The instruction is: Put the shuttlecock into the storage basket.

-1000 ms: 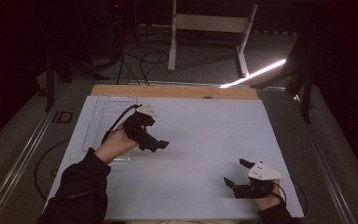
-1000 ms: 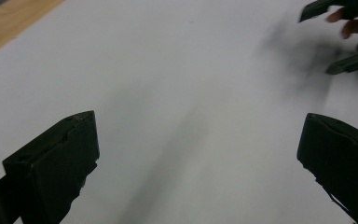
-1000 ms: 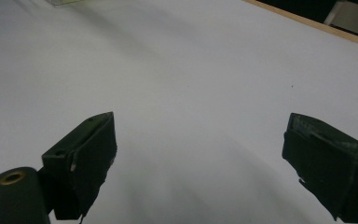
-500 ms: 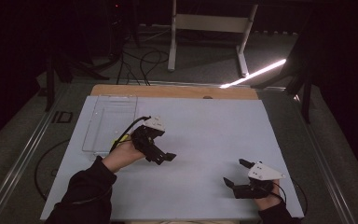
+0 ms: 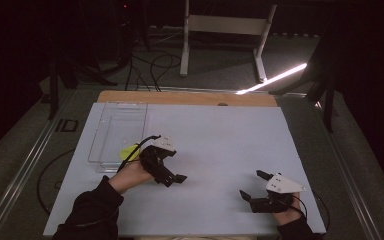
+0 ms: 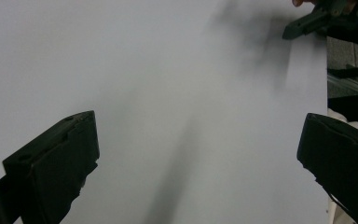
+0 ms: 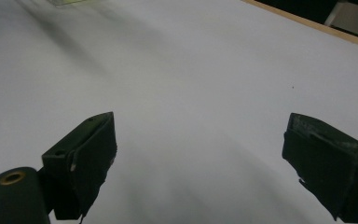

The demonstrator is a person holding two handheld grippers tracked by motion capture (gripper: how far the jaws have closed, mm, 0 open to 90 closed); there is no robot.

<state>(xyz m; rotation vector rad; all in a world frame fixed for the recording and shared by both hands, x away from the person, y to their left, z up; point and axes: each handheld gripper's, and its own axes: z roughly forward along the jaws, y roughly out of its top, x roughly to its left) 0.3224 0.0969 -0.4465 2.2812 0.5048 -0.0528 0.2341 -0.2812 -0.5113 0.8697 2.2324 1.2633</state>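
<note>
Your left gripper (image 5: 172,175) hovers over the bench (image 5: 220,135) a little left of its middle, jaws spread wide with nothing between them; in the left gripper view only bare pale surface lies between the two black jaws. Just beside it, toward the bench's left edge, sits a clear plastic tray (image 5: 117,132), a long rectangle with thin see-through walls, running from the far left corner region down to your left hand (image 5: 132,172). A small yellow thing (image 5: 129,151) lies at the tray's near end, just behind the gripper's body; its shape is too blurred to tell, and whether it rests inside the tray or against it I cannot tell.

Your right gripper (image 5: 252,187) rests near the bench's near right corner, well apart from the tray, jaws likewise parted and empty. A grey three-cornered plate (image 5: 282,184) tops it.

The bench top is a smooth, matte, pale grey-white sheet with a wooden strip (image 5: 190,97) along the far edge. No writing or label can be read anywhere.
</note>
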